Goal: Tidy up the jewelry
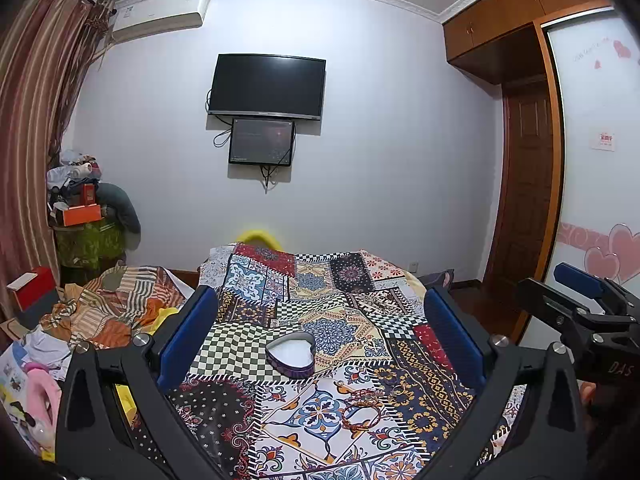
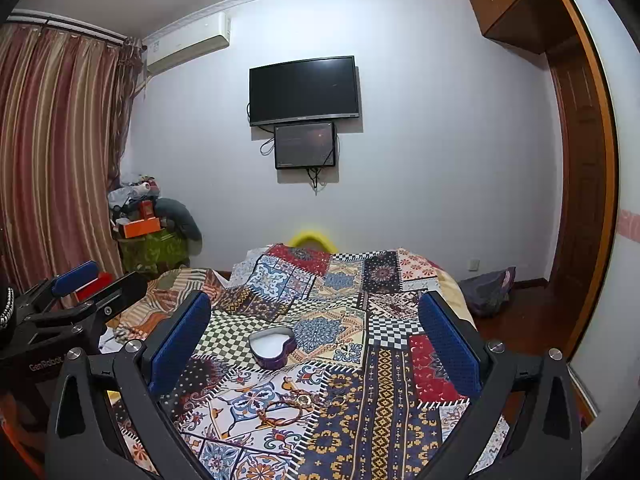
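Note:
An open heart-shaped purple tin [image 1: 291, 356] with a white lining sits on the patterned bedspread [image 1: 340, 312]; it also shows in the right wrist view [image 2: 273, 347]. Nearer me lie bracelets [image 1: 362, 410] and small rings, hard to tell apart on the pattern; they show in the right wrist view too [image 2: 288, 407]. My left gripper [image 1: 322, 338] is open and empty, held above the bed with the tin between its fingers in view. My right gripper [image 2: 314, 338] is open and empty, beside the left one and to its right.
A pile of striped cloth and clutter [image 1: 108, 308] lies left of the bed. A red box [image 1: 32, 292] stands at the far left. A TV [image 1: 266, 86] hangs on the far wall. A wardrobe [image 1: 592, 184] and a wooden door [image 1: 524, 184] are on the right.

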{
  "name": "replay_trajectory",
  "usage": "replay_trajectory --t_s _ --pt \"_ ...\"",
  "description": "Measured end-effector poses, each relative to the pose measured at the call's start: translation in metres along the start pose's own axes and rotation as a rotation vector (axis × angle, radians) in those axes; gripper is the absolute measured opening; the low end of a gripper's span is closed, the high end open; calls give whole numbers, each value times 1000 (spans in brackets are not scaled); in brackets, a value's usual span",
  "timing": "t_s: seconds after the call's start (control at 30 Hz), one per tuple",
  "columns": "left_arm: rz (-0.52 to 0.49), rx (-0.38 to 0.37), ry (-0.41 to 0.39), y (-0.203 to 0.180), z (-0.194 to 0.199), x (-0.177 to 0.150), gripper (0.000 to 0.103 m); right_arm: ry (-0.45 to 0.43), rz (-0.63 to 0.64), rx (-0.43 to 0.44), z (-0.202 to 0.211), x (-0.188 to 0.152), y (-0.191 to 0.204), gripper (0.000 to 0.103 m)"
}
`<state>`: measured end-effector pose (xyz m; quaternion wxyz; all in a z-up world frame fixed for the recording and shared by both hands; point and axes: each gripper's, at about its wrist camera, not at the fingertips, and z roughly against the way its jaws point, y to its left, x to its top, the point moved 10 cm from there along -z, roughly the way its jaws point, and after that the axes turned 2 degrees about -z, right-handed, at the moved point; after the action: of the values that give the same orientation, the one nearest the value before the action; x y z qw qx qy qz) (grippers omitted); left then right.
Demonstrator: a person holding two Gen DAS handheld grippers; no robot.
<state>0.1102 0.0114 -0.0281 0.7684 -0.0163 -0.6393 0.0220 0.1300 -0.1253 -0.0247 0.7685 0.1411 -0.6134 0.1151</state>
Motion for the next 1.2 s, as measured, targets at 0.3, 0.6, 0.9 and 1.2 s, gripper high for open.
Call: replay_trajectory --t_s 0.3,0.6,0.9,1.2 --pt "-1 -4 -2 -1 1 2 103 -3 2 -2 2 1 0 103" --pt "1 -6 -3 -1 2 1 103 0 2 1 2 1 1 103" --pt "-2 -4 4 -1 0 1 103 14 -1 -1 0 -1 -2 103" --pt "-2 -10 37 -2 -12 -6 103 50 0 -13 -12 -11 -8 103"
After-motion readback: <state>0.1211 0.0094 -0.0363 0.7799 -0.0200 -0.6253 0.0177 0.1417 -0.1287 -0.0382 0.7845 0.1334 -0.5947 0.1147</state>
